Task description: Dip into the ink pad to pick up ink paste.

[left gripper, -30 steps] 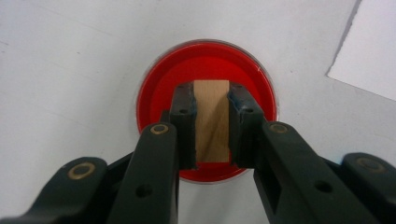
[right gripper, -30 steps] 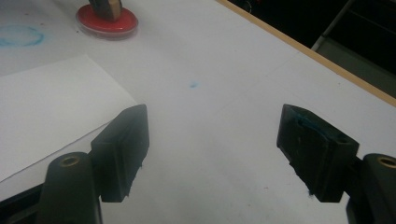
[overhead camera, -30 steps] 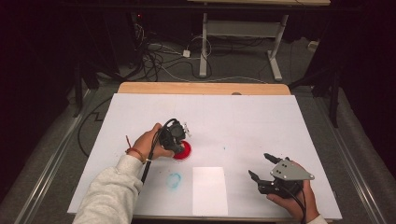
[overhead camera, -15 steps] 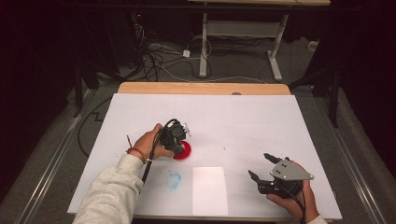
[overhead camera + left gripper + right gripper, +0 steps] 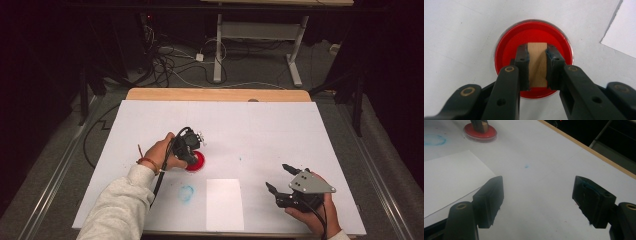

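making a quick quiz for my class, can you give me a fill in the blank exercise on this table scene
1. The left claw is shut on a small ____ block.
2. That block stands over a round, shallow dish filled with ____ ink.
3. The right claw rests with its jaws ____, nothing between them.
4. The white sheet of paper lies between the smudged ____ ring stain and the right claw.

Missing words: wooden; red; open; blue
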Motion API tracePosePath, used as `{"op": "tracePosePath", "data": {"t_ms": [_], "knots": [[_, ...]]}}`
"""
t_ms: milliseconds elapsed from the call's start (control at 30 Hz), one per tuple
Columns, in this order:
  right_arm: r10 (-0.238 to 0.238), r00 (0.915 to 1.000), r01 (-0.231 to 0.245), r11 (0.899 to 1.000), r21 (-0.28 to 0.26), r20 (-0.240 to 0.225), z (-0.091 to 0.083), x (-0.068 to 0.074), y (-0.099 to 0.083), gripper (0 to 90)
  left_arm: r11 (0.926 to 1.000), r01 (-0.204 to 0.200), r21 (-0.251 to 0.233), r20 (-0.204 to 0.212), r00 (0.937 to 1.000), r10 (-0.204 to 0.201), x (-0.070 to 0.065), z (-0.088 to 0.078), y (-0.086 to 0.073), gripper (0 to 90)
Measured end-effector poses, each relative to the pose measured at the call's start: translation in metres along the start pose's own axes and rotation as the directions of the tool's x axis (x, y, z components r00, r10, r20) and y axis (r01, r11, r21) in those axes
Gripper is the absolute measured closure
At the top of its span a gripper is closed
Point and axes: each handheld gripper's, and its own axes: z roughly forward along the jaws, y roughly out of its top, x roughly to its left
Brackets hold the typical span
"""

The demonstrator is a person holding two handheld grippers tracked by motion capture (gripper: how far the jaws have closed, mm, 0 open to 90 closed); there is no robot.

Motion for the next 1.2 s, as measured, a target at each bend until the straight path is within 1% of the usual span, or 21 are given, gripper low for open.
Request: {"op": "tracePosePath", "data": {"t_ms": [67,133,300,400,567,767,900,1000,1067,1133,1200], "knots": [[-0.005,1.0,0.005,1.0,-0.001,-0.003,0.0003,0.0,0.0002,26.2,1.0,0.003,-0.003,0.001,1.0,-0.003,0.0,0.0,-0.0004,73.7],[-0.003,0.9999,0.003,1.0,0.016,0.012,0.0012,-0.0006,-0.0001,26.7,1.0,0.005,-0.005,0.001,1.0,-0.005,-0.0001,0.0001,-0.0008,73.7],[0.001,0.9999,-0.002,1.0,0.016,0.012,0.0012,-0.0012,-0.0004,26.8,1.0,-0.004,0.001,-0.014,0.9999,0.004,-0.0021,0.0001,-0.0001,73.7],[0.001,0.9999,-0.001,1.0,0.016,0.01,0.0011,-0.0008,-0.0002,26.7,1.0,0.002,-0.007,-0.007,1.0,-0.002,-0.0012,0.0003,-0.001,73.7],[-0.002,1.0,0.002,1.0,0.02,0.009,0.0016,-0.0003,0.0,26.7,1.0,0.005,-0.002,-0.011,0.9999,-0.005,-0.0018,0.0005,-0.0002,73.7],[-0.002,1.0,0.002,1.0,0.012,0.008,0.0011,-0.0006,0.0006,26.6,1.0,0.006,-0.001,-0.015,0.9999,-0.006,-0.0024,0.0008,-0.0001,73.7],[-0.004,1.0,0.004,1.0,0.003,0.004,0.0017,-0.0005,0.0018,26.1,0.9998,0.013,-0.013,-0.015,0.9998,-0.013,-0.0025,0.0008,-0.0018,73.7],[-0.003,1.0,0.003,1.0,-0.001,0.001,0.0024,-0.0011,0.0027,25.7,0.9999,0.009,-0.01,-0.025,0.9997,-0.009,-0.0038,0.0007,-0.0015,73.6],[-0.005,1.0,0.005,1.0,-0.009,-0.001,0.0029,-0.0015,0.0038,25.2,0.9998,0.009,-0.019,-0.035,0.9994,-0.009,-0.0051,0.0006,-0.0026,73.6],[-0.008,0.9999,0.008,1.0,-0.008,-0.007,0.0035,-0.0014,0.004,24.5,0.9992,0.013,-0.036,-0.049,0.9987,-0.015,-0.0073,0.0003,-0.0051,73.6],[-0.011,0.9999,0.011,1.0,-0.007,-0.013,0.0041,-0.0015,0.0037,23.9,0.998,0.022,-0.06,-0.051,0.9984,-0.025,-0.0073,-0.0004,-0.0082,73.7]]}}
